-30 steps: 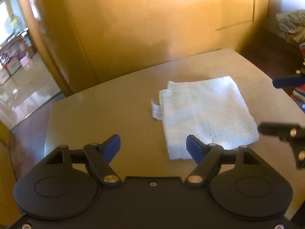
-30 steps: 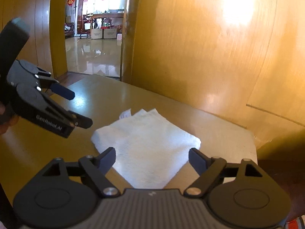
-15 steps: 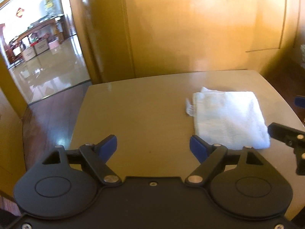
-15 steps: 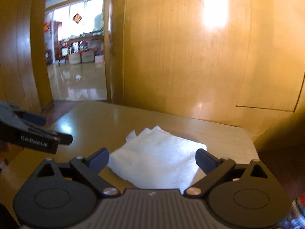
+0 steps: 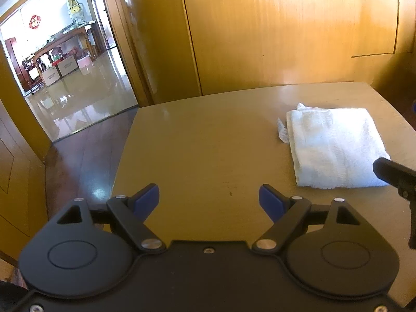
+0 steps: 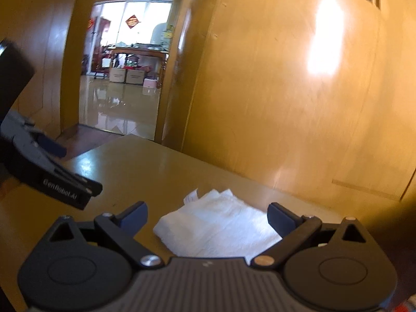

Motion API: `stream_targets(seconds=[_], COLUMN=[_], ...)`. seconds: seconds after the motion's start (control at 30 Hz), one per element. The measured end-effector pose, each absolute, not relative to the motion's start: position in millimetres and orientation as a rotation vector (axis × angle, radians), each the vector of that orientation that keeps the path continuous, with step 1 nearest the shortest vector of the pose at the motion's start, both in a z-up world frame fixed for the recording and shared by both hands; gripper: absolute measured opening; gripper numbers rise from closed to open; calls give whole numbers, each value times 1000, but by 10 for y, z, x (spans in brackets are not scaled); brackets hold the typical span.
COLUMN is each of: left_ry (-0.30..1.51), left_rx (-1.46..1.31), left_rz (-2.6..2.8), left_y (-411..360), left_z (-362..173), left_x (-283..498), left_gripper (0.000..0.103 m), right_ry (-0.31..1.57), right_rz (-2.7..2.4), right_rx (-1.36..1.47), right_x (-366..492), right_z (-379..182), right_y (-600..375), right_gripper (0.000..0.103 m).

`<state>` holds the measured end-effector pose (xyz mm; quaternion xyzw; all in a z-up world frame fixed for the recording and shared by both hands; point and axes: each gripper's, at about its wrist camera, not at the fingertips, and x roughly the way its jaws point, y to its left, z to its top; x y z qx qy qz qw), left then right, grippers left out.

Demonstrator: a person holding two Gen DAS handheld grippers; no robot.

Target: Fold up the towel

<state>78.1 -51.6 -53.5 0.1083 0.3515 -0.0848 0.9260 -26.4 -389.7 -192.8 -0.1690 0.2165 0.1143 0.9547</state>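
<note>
Towel (image 5: 335,148), one, folded on table (image 5: 202,150); two tools gaping.

White towel (image 5: 335,145), folded square, flat on the table (image 5: 208,150)

A smooth tan table (image 5: 208,143) fills the near ground, and hard behind it, on the far side, stands a glossy wooden wall (image 5: 286,31) catching a bright patch of light. To the left a doorway (image 6: 124,78) gives onto a room with a shiny tiled floor (image 5: 78,98). Far inside, a long wooden side table (image 6: 137,50) stands with cardboard boxes (image 6: 126,75) beneath it and a red decoration (image 6: 131,20) on the window above.
</note>
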Motion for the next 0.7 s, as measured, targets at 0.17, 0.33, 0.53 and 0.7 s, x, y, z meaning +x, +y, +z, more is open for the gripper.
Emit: stream_targets(seconds=[0.17, 0.33, 0.53, 0.7], left_ry=[740, 738, 707, 632], left_rx=[162, 165, 203, 284], left_rz=[-195, -198, -198, -164], left_y=[-456, -452, -512, -604], left_z=[-525, -529, -515, -495], left_x=[793, 785, 704, 578], left_gripper=[86, 90, 95, 103], right_ry=[419, 404, 408, 403], right_rz=[237, 227, 221, 227], right_rx=[-346, -344, -343, -345], right_x=[-225, -205, -183, -175], right_z=[-1944, -1936, -1937, -1927], right_y=[-3920, -3955, -3984, -3981], right_gripper=[99, 99, 99, 99])
